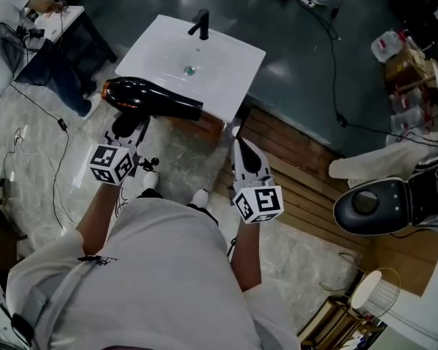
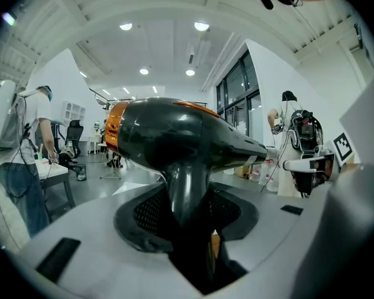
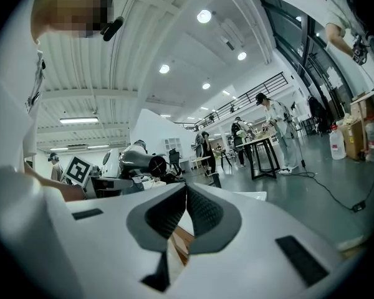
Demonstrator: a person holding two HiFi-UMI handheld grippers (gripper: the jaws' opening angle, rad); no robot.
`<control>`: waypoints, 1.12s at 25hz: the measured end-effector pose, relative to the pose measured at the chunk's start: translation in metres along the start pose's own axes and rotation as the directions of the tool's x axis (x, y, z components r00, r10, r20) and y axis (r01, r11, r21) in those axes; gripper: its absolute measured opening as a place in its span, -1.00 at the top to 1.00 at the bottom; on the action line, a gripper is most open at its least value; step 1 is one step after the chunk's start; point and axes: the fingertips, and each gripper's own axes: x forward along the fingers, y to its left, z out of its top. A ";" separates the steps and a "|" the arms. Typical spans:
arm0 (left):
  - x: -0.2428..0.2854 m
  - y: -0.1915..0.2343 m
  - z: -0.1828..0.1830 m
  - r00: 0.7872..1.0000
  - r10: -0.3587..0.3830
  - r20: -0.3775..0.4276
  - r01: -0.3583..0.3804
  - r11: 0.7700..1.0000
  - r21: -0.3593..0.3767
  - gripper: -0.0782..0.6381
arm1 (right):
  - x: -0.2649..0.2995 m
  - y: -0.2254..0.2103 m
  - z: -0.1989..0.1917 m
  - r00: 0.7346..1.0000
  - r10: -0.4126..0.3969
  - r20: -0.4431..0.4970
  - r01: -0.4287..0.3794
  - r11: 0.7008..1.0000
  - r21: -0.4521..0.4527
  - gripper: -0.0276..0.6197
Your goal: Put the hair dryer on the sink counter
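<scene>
A black hair dryer (image 1: 150, 97) with an orange rear end hangs level over the front left edge of the white sink counter (image 1: 160, 46), nozzle to the right. My left gripper (image 1: 129, 130) is shut on its handle from below. In the left gripper view the handle (image 2: 187, 192) stands upright between the dark pads of the left gripper (image 2: 188, 220) and the hair dryer's body (image 2: 174, 132) fills the middle. My right gripper (image 1: 237, 138) sits to the right of the sink's front corner, shut and empty. In the right gripper view the tips of the right gripper (image 3: 185, 193) touch, and the hair dryer (image 3: 140, 161) shows small at the left.
A black faucet (image 1: 201, 24) stands at the sink's far edge, with a drain (image 1: 190, 70) in the basin. A toilet with a black seat (image 1: 376, 206) is at the right, past wooden decking (image 1: 306, 170). A person sits at a table (image 1: 58, 20) upper left. Cables trail over the floor.
</scene>
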 end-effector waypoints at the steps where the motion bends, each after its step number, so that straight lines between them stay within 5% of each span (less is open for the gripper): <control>1: -0.002 0.004 -0.001 1.000 -0.002 -0.001 0.002 1.000 0.000 0.31 | 0.003 0.004 -0.001 1.000 0.000 0.000 0.000 1.000 -0.001 0.89; 28: -0.015 0.169 -0.005 0.993 -0.114 -0.018 0.113 0.993 -0.022 0.31 | 0.133 0.134 -0.014 0.998 -0.065 -0.015 0.065 0.998 -0.028 0.89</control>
